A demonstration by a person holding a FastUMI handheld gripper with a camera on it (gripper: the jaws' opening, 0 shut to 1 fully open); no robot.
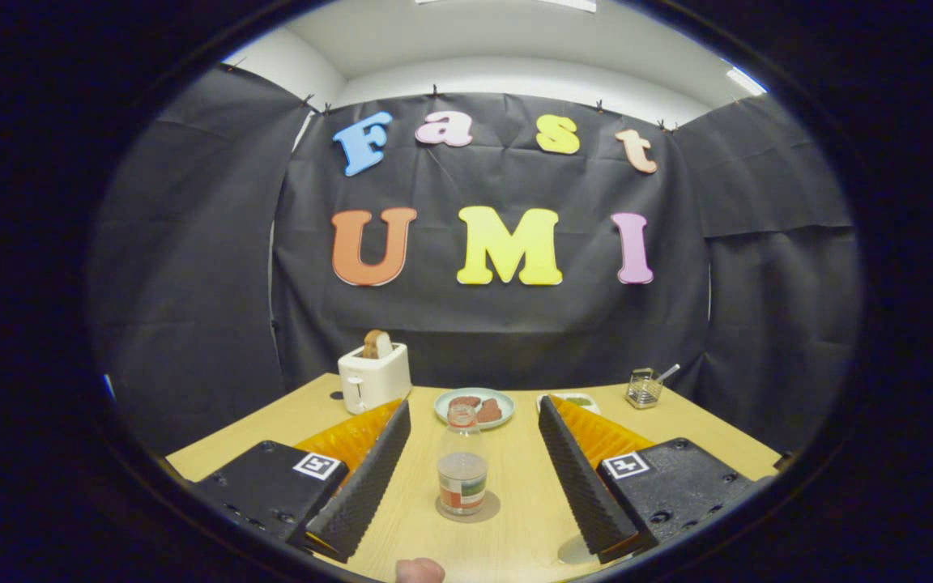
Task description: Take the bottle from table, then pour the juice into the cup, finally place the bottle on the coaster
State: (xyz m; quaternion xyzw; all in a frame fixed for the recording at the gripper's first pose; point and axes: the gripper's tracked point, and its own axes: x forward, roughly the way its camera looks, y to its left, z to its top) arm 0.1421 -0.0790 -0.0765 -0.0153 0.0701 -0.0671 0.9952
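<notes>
A clear bottle (462,461) with a red and green label and a little pale juice in it stands upright on a round brown coaster (489,510) on the wooden table (515,534). It is between the two fingers of my gripper (474,407), which is open wide. Neither finger touches the bottle; there is a clear gap on each side. By the base of the right finger a pale round shape (570,552) is half hidden, and I cannot tell what it is.
Beyond the fingers at the back of the table are a white toaster (373,378) with a bread slice, a plate (475,407) of brown food, a small white dish (572,400) and a glass jar (644,388) with a spoon. A person's fingertip (420,570) shows at the near edge.
</notes>
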